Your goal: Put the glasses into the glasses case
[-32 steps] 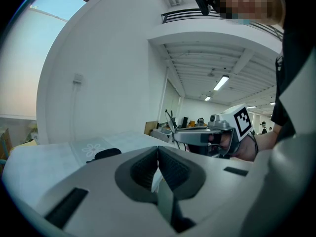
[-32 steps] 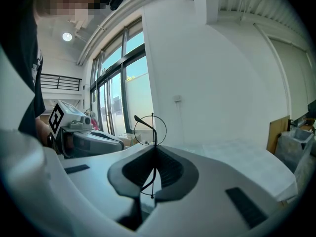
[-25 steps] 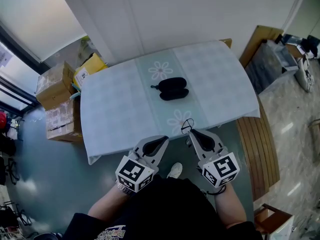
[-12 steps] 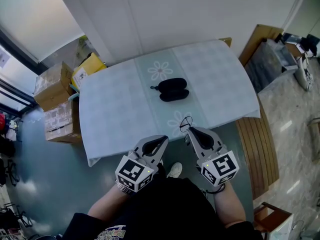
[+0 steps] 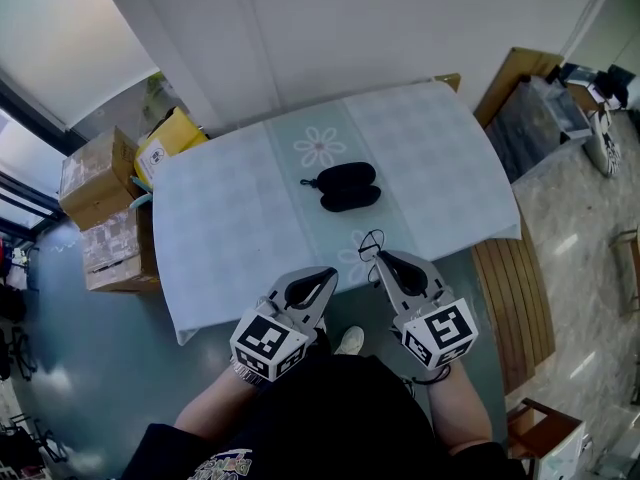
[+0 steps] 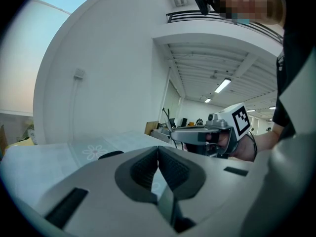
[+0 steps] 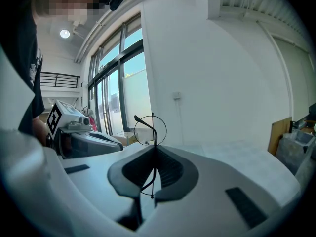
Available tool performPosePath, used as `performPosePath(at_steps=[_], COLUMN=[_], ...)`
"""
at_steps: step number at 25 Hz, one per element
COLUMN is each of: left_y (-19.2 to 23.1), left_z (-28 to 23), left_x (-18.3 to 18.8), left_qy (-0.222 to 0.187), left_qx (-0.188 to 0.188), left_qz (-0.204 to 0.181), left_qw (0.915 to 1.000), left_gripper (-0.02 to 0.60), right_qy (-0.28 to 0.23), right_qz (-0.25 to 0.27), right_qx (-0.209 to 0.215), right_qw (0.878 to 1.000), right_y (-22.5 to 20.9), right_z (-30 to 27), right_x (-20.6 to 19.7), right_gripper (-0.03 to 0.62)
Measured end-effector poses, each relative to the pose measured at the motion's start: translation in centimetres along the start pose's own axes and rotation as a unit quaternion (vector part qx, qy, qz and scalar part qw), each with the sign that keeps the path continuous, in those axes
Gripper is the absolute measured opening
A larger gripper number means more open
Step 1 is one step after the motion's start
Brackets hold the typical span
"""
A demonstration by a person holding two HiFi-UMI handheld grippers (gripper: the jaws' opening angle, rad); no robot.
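Checked table (image 5: 230,228) carries a black glasses case (image 5: 346,186) near its middle. At the near edge the right gripper (image 5: 377,258) clamps thin wire glasses (image 5: 371,244) by the frame. They look light and easily bent. The left gripper (image 5: 328,274) is closed and empty.

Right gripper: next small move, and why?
Probably carry the right gripper forward over the table toward the glasses case. Its fingers are shut on the glasses, held at the table's near edge, while the case lies mid-table, apparently open and apart from both grippers. The left gripper is shut on nothing, so it has no part yet.
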State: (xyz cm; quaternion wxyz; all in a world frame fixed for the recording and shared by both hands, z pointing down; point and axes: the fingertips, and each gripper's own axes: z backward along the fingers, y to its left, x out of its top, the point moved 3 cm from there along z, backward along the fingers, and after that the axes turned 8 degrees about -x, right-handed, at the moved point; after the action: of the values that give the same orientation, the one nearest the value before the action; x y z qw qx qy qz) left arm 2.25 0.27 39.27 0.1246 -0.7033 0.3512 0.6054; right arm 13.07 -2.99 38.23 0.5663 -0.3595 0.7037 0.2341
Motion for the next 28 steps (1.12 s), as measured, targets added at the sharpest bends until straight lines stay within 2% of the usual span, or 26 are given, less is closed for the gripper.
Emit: performPosePath(at_steps=[17, 28], left_y=[5.2, 8.8], left_z=[-1.2, -2.1], left_x=[0.4, -0.3], left_qy=[0.001, 0.015], left_qx=[-0.023, -0.025], left_qz=[0.005, 0.013], left_qw=[0.9997, 0.9995], left_gripper=[0.028, 0.028], right_qy=[0.04, 0.077], right_qz=[0.059, 0.083], right_qx=[0.002, 0.019], right_qw=[0.997, 0.993], right_y=[-1.6, -3.1], right_z=[-6.2, -11.3], right_x=[0.5, -1.1], right_gripper=[0.028, 0.028])
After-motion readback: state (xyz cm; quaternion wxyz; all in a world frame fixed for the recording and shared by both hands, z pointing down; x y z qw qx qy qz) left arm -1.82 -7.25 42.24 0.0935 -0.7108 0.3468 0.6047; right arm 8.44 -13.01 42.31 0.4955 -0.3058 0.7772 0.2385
